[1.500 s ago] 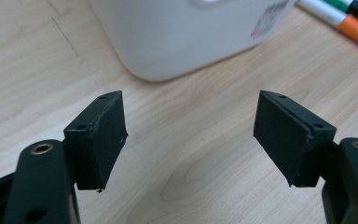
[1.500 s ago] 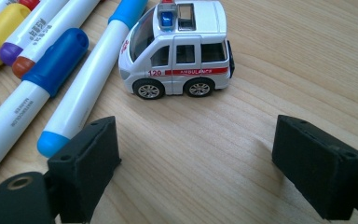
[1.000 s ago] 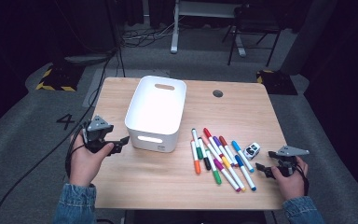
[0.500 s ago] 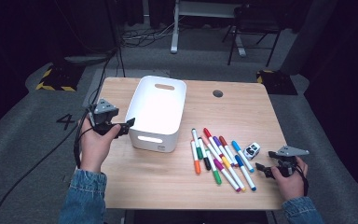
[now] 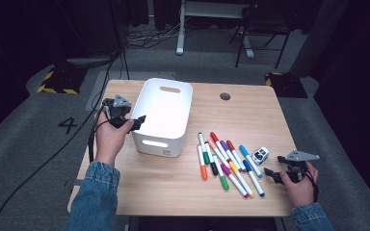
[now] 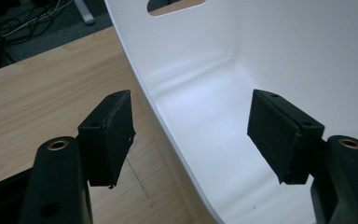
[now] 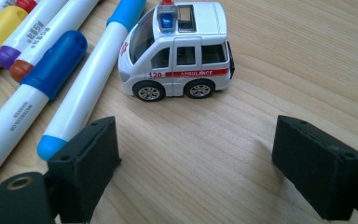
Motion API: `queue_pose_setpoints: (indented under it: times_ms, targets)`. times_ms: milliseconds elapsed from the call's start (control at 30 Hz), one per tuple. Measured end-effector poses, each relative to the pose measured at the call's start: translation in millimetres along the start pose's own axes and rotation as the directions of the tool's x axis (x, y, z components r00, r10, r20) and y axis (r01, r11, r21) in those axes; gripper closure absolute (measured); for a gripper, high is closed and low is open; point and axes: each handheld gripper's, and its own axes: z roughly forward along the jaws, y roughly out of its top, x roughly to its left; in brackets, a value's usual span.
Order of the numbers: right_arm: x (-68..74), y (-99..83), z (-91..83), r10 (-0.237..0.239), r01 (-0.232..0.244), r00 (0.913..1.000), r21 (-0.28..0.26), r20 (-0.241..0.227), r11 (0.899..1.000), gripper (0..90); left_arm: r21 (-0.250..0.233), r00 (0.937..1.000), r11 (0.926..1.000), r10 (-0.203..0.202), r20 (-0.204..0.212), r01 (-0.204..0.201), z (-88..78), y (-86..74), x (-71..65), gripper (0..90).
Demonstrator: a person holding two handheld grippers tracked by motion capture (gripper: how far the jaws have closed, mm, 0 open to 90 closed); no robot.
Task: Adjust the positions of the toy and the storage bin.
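Note:
A white plastic bin (image 5: 164, 110) stands on the wooden table (image 5: 250, 110), left of centre. My left gripper (image 5: 137, 120) is at its left wall. In the left gripper view the jaws (image 6: 191, 126) straddle the bin's rim (image 6: 168, 140), one pad outside and one inside. They have just been closing, but gaps still show on both sides of the wall. My right gripper (image 5: 270, 172) rests open near the table's right front. A white toy ambulance (image 7: 182, 51) stands just beyond its jaws (image 7: 196, 149).
Several coloured markers (image 5: 226, 163) lie side by side between the bin and the ambulance (image 5: 260, 155); their caps reach the left of the right gripper view (image 7: 51, 84). A round cable hole (image 5: 225, 96) sits near the table's far edge. Chairs and cables lie beyond.
The left hand has moved away from the person along the bin's left side, from near the front corner up to the rim of the left wall. The right hand has stayed put.

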Motion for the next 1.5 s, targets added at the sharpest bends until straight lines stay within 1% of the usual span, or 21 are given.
queue_pose_setpoints:
  times_ms: [67,133,200,233,267,333,367,467,533,567,633,667,733,767,867,967,1000,1233,1300,1367,1500]
  targets:
    - [-0.1,-0.1,-0.2,-0.004,0.004,1.0,0.001,0.001,1.0,14.4,0.024,0.9998,0.9996,0.013,-0.014,-0.013,4.0,-1.9,1.5,31.6]
    - [0.0,-0.1,-0.2,-0.003,0.003,1.0,0.0,0.001,1.0,14.4,0.044,0.9997,0.999,0.01,-0.023,-0.009,7.3,-5.8,3.2,31.6]
    - [0.1,-0.1,-0.2,-0.002,0.002,1.0,0.0,0.002,1.0,14.4,0.067,0.9998,0.9977,0.006,-0.019,-0.004,7.9,-9.8,5.9,31.4]
    - [0.1,-0.1,-0.2,-0.002,0.002,1.0,0.0,0.002,1.0,14.4,0.063,0.9998,0.998,-0.01,-0.019,0.011,8.6,-11.9,6.6,31.4]
    - [0.2,-0.1,-0.2,-0.001,0.001,1.0,0.0,0.002,1.0,14.4,0.079,0.9999,0.9969,0.0,-0.014,0.001,8.7,-13.9,8.6,31.5]
    - [0.2,-0.2,-0.2,-0.002,0.002,1.0,0.0,0.003,1.0,14.4,0.044,0.9979,0.9972,-0.062,0.019,0.061,9.1,-17.5,8.7,32.2]
    - [0.3,-0.2,-0.1,-0.001,0.001,1.0,-0.002,0.004,1.0,14.4,0.043,0.9966,0.9965,-0.074,0.038,0.072,9.1,-18.7,8.2,32.4]
    - [0.4,-0.2,-0.1,0.0,0.0,1.0,-0.001,0.004,1.0,14.4,0.039,0.9953,0.9974,-0.063,0.073,0.06,8.3,-19.9,5.6,35.6]
    - [0.5,-0.3,-0.2,0.0,0.0,1.0,-0.002,0.005,1.0,14.4,0.042,0.9935,0.9975,-0.06,0.096,0.056,7.3,-20.7,2.7,42.3]
    - [0.5,-0.3,-0.2,0.001,-0.001,1.0,-0.001,0.005,1.0,14.4,0.045,0.9941,0.9982,-0.045,0.099,0.04,7.0,-21.1,0.7,39.6]
    - [0.7,-0.4,-0.3,0.001,-0.001,1.0,-0.002,0.007,1.0,14.4,0.047,0.9973,0.9989,-0.011,0.072,0.007,4.9,-20.6,-3.8,38.2]
    - [0.8,-0.3,-0.6,-0.001,0.001,1.0,0.004,0.009,1.0,14.4,0.053,0.9971,0.9986,-0.012,0.075,0.008,3.9,-20.9,-6.4,38.1]
    - [0.8,-0.3,-0.6,-0.002,0.002,1.0,0.004,0.009,1.0,14.5,0.068,0.997,0.9971,0.03,0.071,-0.035,0.2,-21.4,-7.6,38.2]
    - [0.9,-0.3,-0.5,0.0,0.0,1.0,0.003,0.009,1.0,14.4,0.07,0.9959,0.9966,0.038,0.082,-0.044,-1.2,-22.8,-8.0,38.3]
    - [1.3,-0.3,-0.5,0.003,-0.003,1.0,0.002,0.008,1.0,14.4,0.054,0.9944,0.998,0.026,0.103,-0.032,-6.2,-28.8,-11.1,39.3]
    - [1.1,-0.3,-0.6,0.001,-0.001,1.0,0.003,0.009,1.0,14.4,0.055,0.993,0.9977,0.033,0.113,-0.04,-12.2,-33.1,-16.3,39.5]
    - [1.1,-0.3,-0.6,0.001,-0.001,1.0,0.003,0.009,1.0,14.4,0.058,0.993,0.9972,0.041,0.111,-0.048,-14.3,-34.2,-18.1,39.5]
    - [2.1,-0.4,-0.6,0.005,-0.005,1.0,0.002,0.008,1.0,14.4,0.072,0.9938,0.9963,0.04,0.104,-0.047,-27.7,-43.4,-33.2,39.2]
    - [2.1,-0.4,-0.8,0.003,-0.003,0.9999,0.005,0.01,1.0,14.4,0.064,0.9944,0.9961,0.054,0.09,-0.06,-31.3,-45.8,-37.0,38.5]
    - [2.1,-0.4,-0.8,0.0,0.0,0.9999,0.005,0.01,1.0,14.5,0.049,0.9952,0.9973,0.05,0.084,-0.055,-34.8,-49.4,-42.6,37.8]
    - [2.3,-0.5,-0.7,-0.002,0.002,0.9999,0.005,0.011,1.0,14.4,0.052,0.9948,0.9965,0.061,0.082,-0.065,-41.2,-54.3,-52.5,36.6]
